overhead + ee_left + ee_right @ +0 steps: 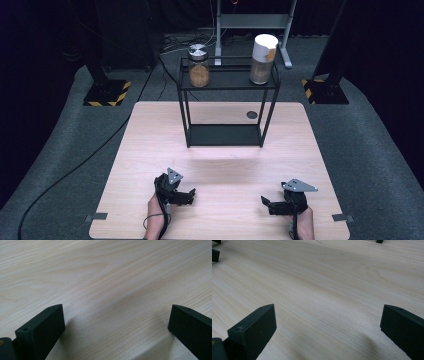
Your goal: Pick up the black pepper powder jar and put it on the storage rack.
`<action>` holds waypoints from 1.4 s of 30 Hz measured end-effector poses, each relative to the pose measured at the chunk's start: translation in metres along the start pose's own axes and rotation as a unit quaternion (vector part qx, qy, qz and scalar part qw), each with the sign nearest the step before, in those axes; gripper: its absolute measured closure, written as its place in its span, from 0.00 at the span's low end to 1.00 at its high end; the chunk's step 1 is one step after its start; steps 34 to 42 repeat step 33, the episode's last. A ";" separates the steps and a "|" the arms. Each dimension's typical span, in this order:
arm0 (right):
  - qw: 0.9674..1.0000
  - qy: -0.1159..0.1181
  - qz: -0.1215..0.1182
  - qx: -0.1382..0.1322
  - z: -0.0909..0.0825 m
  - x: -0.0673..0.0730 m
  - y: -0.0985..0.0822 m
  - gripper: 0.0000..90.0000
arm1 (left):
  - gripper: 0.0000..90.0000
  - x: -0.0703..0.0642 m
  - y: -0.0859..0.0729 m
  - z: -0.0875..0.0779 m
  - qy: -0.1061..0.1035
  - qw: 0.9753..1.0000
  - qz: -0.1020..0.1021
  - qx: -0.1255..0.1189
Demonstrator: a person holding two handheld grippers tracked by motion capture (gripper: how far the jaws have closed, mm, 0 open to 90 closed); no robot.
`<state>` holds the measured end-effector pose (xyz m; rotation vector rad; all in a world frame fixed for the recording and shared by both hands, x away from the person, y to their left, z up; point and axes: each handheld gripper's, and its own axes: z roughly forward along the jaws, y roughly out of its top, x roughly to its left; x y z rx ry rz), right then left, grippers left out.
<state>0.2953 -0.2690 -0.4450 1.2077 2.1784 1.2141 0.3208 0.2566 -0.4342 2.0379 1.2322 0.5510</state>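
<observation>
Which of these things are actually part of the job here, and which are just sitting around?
Part of the job:
- left gripper, open, on the table
- right gripper, open, on the table
- glass jar with silver lid and brown contents, on the rack
- tall white-capped canister, on the rack

Just about:
- black wire rack
- pale wooden table
- small round hole in the table

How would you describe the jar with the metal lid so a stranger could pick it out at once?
Find the black wire shelf at the table's far end. On its top level, at the left, stands the glass jar. Unlike the taller white-topped canister to its right, it is clear, silver-lidded and half full of something brown.
</observation>
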 end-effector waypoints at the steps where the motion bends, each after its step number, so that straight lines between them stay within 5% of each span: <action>1: 1.000 -0.002 -0.001 0.001 0.000 0.001 0.000 0.00 | 0.00 0.000 0.000 0.000 0.000 1.000 0.001 0.000; 10: 1.000 -0.020 -0.008 0.009 0.002 0.009 0.003 0.00 | 0.01 -0.002 -0.001 -0.001 0.002 1.000 0.006 -0.001; 42: 1.000 -0.017 0.000 0.002 0.000 0.006 0.001 0.00 | 0.00 -0.003 -0.001 -0.001 0.005 1.000 0.008 -0.002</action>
